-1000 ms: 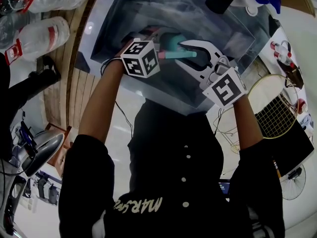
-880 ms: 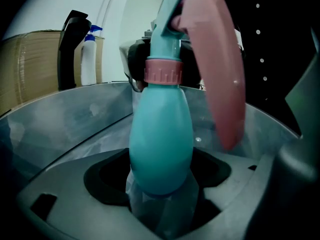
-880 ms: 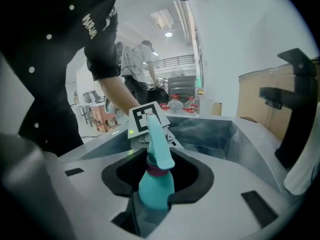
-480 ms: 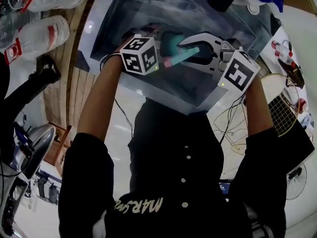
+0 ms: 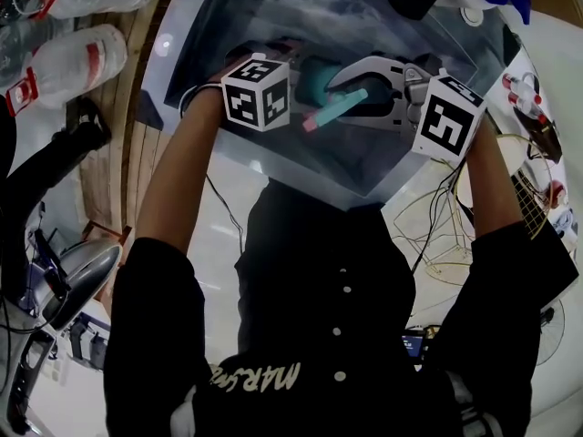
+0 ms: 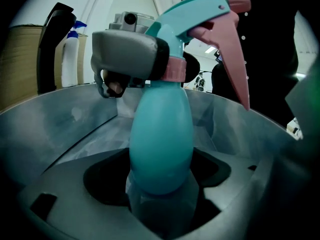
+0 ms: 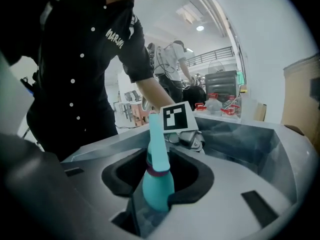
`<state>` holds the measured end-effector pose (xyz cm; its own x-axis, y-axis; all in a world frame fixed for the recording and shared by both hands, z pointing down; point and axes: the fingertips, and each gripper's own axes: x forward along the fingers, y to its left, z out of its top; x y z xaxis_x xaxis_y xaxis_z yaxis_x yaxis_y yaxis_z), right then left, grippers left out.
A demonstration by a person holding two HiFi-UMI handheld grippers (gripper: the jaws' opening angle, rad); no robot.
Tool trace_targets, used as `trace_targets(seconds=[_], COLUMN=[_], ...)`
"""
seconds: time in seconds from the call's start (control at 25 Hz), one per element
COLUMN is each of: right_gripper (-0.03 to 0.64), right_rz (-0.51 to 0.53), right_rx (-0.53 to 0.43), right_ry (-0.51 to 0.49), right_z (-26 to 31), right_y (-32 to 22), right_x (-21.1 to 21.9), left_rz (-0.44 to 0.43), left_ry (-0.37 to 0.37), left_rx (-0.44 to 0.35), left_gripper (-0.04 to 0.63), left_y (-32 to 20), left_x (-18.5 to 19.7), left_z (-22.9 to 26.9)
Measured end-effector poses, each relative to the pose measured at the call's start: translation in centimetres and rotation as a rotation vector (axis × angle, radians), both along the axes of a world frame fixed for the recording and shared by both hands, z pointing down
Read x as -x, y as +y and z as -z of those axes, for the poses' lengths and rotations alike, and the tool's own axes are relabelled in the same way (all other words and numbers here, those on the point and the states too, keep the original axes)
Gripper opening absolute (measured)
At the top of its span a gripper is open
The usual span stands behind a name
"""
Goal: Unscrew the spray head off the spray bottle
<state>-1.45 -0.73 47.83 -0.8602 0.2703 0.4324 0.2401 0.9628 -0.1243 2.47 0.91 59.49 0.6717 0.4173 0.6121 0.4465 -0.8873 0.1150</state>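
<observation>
The spray bottle [image 5: 314,76] sits in the upper middle of the head view, above a grey bin [image 5: 211,35]. Its spray head [image 6: 200,19] slants its pink trigger toward the lower left there. The left gripper [image 6: 161,186] clasps the teal body. The right gripper [image 7: 159,186] is clamped at the pink collar.

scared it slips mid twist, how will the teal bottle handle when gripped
The bottle looks smooth and egg-shaped, so it may turn or slip between jaws. It looks like plastic, so probably light. The long pink trigger up top could make it tip if released.
</observation>
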Motion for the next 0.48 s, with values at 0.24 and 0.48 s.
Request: trace_targets(seconds=[0.24, 0.48], right_gripper=[0.155, 0.155], right_rz=[0.002, 0.001], right_rx=[0.013, 0.028], right_ry=[-0.015, -0.034], right_z=[0.10, 0.20], right_y=[-0.01, 0.21], right_x=[-0.16, -0.28], left_rz=[-0.005, -0.022], left_ry=[0.004, 0.002], left_rx=[0.003, 0.011], left_gripper=[0.382, 0.382], left_y=[-0.01, 0.28], left_x=[-0.08, -0.08], left_z=[-0.01, 0.02])
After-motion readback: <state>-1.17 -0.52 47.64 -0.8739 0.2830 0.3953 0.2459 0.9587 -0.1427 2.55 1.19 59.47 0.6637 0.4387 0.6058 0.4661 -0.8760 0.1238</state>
